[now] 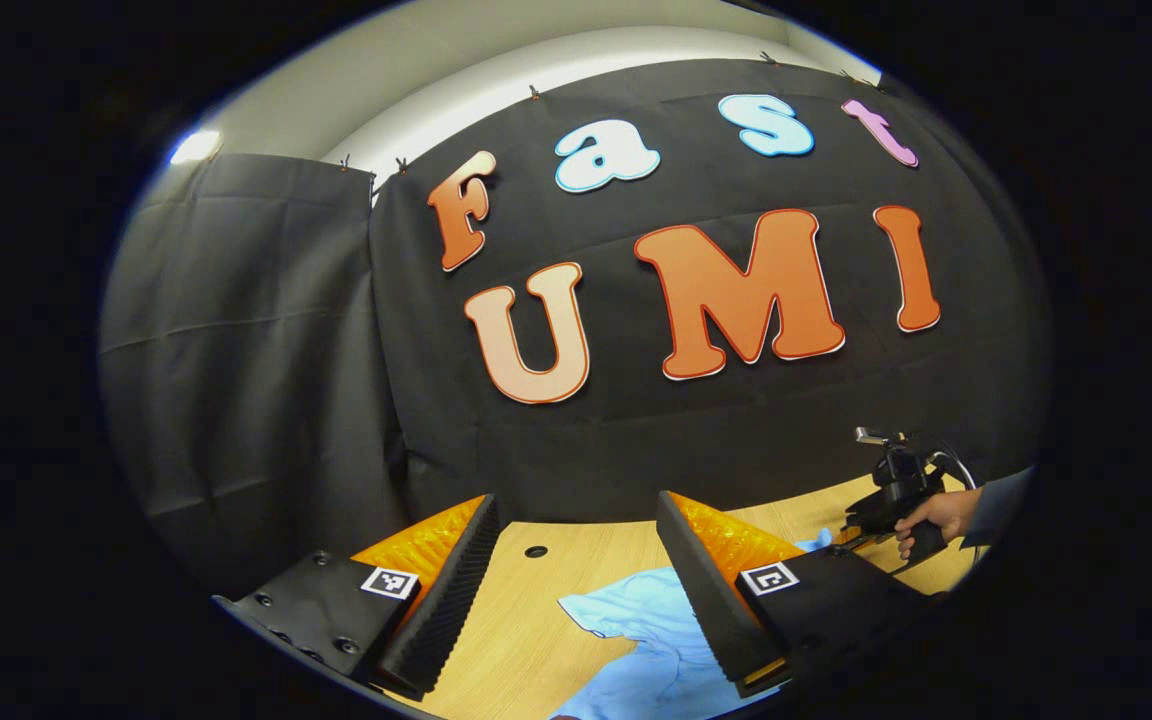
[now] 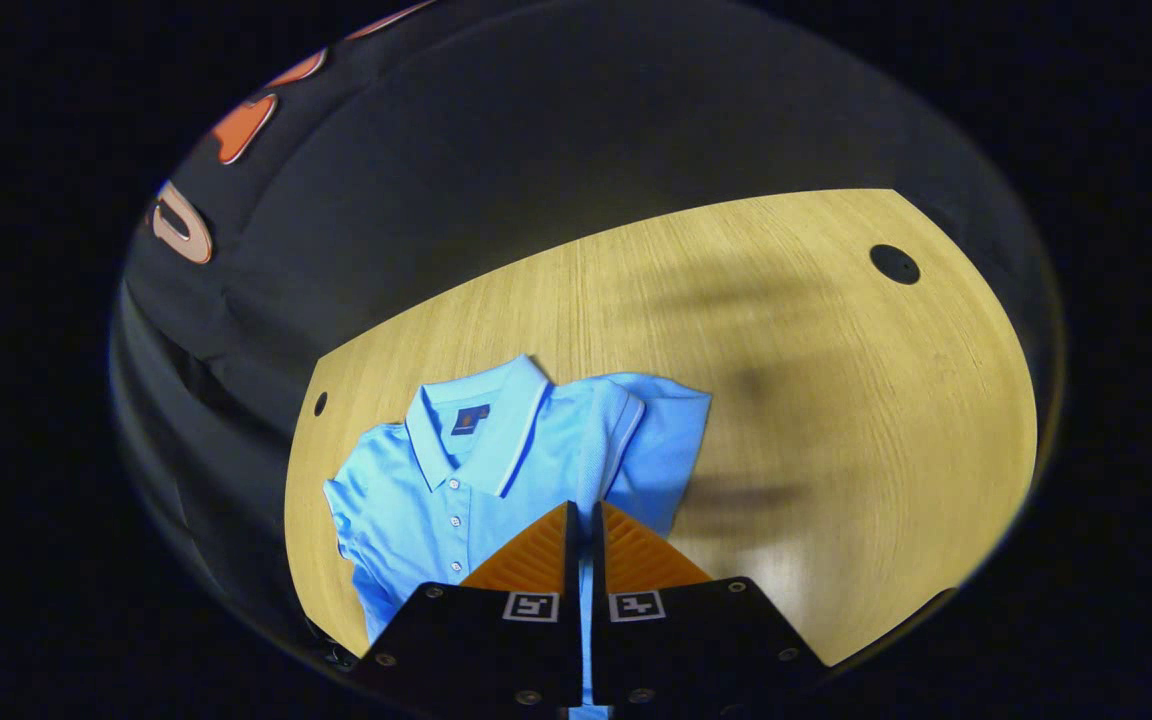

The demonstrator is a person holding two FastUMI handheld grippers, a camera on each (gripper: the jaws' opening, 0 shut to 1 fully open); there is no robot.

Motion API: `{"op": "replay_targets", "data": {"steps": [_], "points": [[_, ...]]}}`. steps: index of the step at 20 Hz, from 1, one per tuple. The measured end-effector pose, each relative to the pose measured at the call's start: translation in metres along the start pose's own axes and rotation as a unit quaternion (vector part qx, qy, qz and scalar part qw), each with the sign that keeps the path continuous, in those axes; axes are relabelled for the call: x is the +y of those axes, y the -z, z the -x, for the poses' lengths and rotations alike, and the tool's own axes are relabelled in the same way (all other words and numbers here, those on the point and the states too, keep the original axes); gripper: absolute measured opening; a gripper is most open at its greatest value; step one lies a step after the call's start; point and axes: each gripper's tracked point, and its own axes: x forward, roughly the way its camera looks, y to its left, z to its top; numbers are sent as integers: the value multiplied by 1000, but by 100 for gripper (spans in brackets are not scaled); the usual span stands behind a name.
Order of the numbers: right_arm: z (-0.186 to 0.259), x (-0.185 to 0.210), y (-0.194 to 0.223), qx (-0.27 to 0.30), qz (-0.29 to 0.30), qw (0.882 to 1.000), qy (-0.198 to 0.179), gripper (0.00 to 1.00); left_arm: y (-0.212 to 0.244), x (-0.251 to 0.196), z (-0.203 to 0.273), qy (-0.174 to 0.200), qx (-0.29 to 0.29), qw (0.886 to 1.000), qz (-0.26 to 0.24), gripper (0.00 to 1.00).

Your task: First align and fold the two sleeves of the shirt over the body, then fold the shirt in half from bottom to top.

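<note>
Left gripper view low, wallward; right gripper view steeply down; shared: shirt (image 2: 496, 460), table (image 2: 836, 400).

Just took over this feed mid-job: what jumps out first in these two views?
The light blue shirt stands out on the wooden table, collar up, one sleeve already folded over the body. The right gripper is nearly closed low over the shirt; whether it pinches fabric is unclear. The left gripper is wide open above the shirt's edge.

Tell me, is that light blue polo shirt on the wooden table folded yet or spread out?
Partly folded. In the right gripper view, the light blue polo shirt has one sleeve turned over its body, and the other sleeve lies flat.
</note>
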Motion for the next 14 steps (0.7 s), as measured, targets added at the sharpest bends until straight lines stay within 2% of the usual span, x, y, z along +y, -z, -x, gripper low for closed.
{"op": "replay_targets", "data": {"steps": [3, 5, 6, 7, 10, 11, 12, 13, 14], "points": [[0, 34, 11, 16, -7, 999, -38, 7, 11, 8, -5, -1, 13, 1000, 16, 100], [5, 64, 18, 26, -17, 996, -79, 14, 18, 14, -13, 5, 22, 999, 32, 100], [7, 72, 15, 15, -10, 996, -87, 23, 20, 18, -17, 10, 23, 999, 39, 100], [8, 76, 15, 4, -3, 996, -89, 25, 26, 21, -20, 17, 27, 998, 48, 100], [22, 79, 18, -11, 14, 997, -70, 35, 43, 28, -46, 47, 47, 995, 73, 100], [27, 77, 14, -26, 24, 998, -57, 49, 51, 29, -58, 60, 55, 993, 84, 100], [34, 75, 11, -39, 31, 998, -46, 34, 57, 30, -68, 71, 65, 991, 92, 100], [40, 73, 7, -53, 35, 997, -34, 50, 64, 32, -78, 84, 75, 989, 98, 100], [47, 73, 4, -67, 34, 997, -24, 50, 69, 33, -89, 96, 83, 987, 102, 100]]}}
